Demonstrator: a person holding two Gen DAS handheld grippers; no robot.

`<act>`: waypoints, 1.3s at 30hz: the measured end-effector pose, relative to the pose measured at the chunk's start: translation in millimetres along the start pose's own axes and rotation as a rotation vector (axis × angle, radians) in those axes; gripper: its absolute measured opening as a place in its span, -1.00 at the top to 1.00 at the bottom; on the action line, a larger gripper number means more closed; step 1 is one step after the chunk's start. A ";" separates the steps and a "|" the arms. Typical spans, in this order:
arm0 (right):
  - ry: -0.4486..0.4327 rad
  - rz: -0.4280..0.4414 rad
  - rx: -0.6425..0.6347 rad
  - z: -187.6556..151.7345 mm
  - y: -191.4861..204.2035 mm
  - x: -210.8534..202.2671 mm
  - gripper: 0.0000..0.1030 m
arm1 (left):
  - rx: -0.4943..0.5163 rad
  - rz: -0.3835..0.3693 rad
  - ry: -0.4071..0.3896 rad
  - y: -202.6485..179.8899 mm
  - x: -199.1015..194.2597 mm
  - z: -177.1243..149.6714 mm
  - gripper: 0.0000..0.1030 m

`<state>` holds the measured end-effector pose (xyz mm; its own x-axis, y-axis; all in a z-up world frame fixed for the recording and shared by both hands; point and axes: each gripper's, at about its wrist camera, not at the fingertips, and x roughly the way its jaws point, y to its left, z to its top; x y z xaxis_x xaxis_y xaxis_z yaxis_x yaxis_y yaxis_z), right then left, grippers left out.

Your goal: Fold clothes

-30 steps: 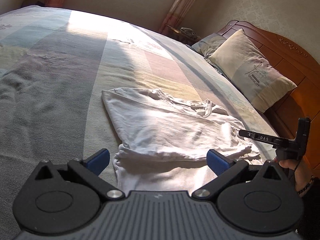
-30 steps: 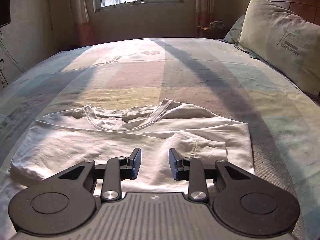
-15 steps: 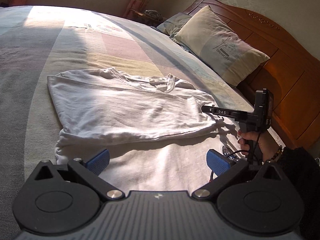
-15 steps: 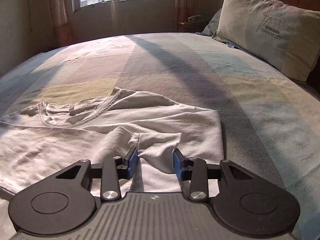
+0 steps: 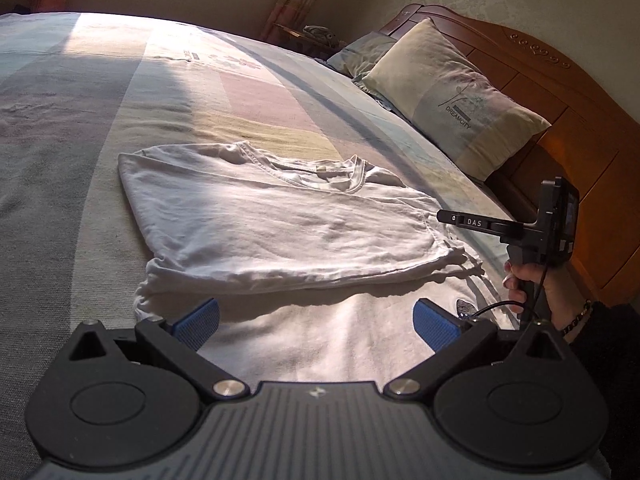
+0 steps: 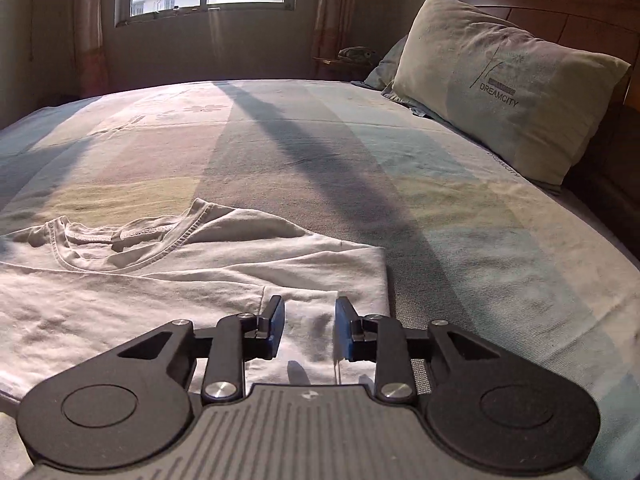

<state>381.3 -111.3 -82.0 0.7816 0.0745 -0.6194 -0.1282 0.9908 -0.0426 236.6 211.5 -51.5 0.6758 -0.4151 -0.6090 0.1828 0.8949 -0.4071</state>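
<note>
A white T-shirt lies on the bed, its collar toward the far side and its upper part folded over the lower part, which spreads toward the near edge; a small dark printed patch on the lower part cannot be read. The left claw stands wide open above the near hem, its blue pads well apart and holding nothing. The right claw is partly open, its pads either side of a fold at the shirt's right edge; no cloth is pinched between them. In the left wrist view the right tool carries the white letters "DAS" on its bar, held by a hand wearing a beaded bracelet. The pillow against the wooden headboard reads "DREAMCITY" under a thin plant drawing; the same word runs along its lower seam.
</note>
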 end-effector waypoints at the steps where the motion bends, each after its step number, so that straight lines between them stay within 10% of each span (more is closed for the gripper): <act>1: -0.003 0.038 -0.020 1.0 11.6 -2.2 0.23 | 0.001 0.012 0.000 1.0 -0.4 0.3 -0.99; 18: 0.027 0.591 -0.372 2.5 247.9 5.1 0.12 | -0.177 0.102 -0.106 63.7 -58.9 12.3 -0.99; 39: -0.008 0.483 -0.357 -6.9 219.9 -32.7 0.11 | -0.143 0.080 -0.119 49.9 -55.7 15.2 -0.99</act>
<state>323.4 103.3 -76.5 0.5884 0.5091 -0.6281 -0.6658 0.7459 -0.0192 218.9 281.8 -27.5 0.7651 -0.3139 -0.5622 0.0279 0.8885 -0.4581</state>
